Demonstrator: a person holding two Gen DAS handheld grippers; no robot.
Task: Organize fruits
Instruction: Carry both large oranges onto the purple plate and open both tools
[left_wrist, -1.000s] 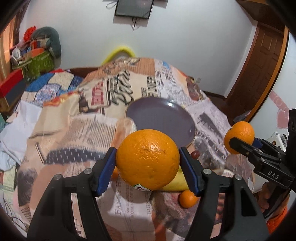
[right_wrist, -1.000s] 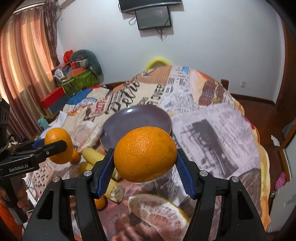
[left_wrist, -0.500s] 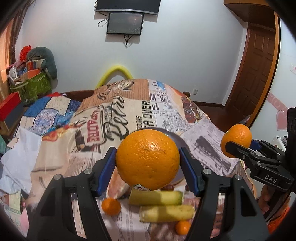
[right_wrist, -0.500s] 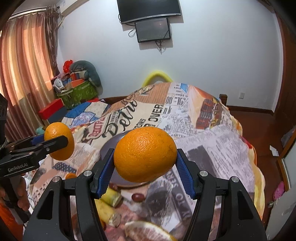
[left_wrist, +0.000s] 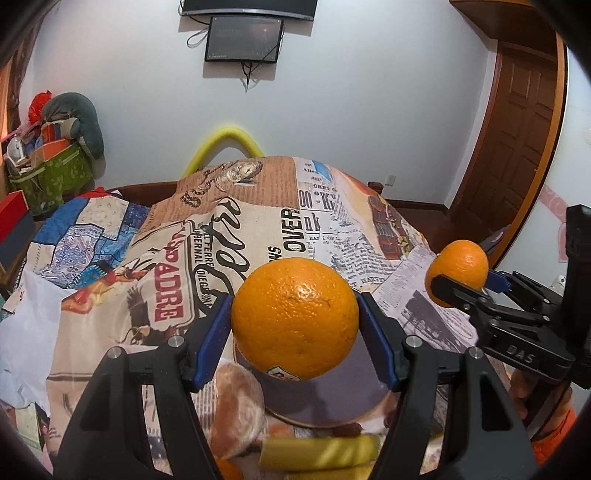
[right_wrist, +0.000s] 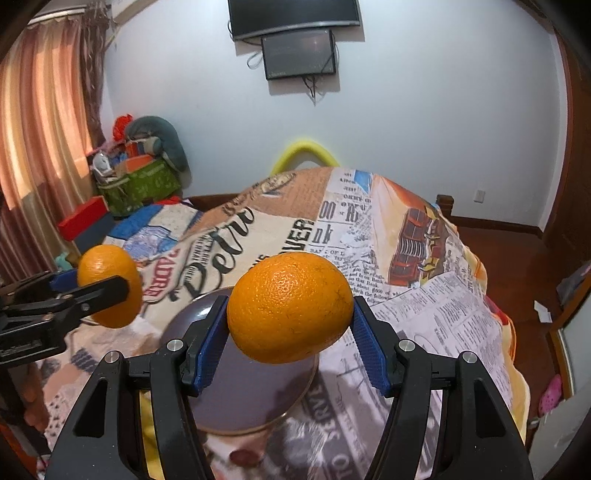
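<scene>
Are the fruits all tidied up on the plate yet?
Not yet. What shows of the purple plate is bare, so nothing looks put away. Right now the left gripper holds one orange and the right gripper holds another orange, both up above the plate. Still to go: those two oranges, plus the bananas and a small orange fruit on the cloth.

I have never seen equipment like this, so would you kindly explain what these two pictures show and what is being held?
A person holds two hand-operated grippers, each with a fisheye camera looking along its black, blue-padded fingers. The left view shows the left gripper clamping a large round orange with a sticker, and the right gripper at its edge. The right view shows that gripper clamping a plain round orange. Below, on a newspaper-print cloth, lie a grey round plate and yellow banana pieces.
</scene>
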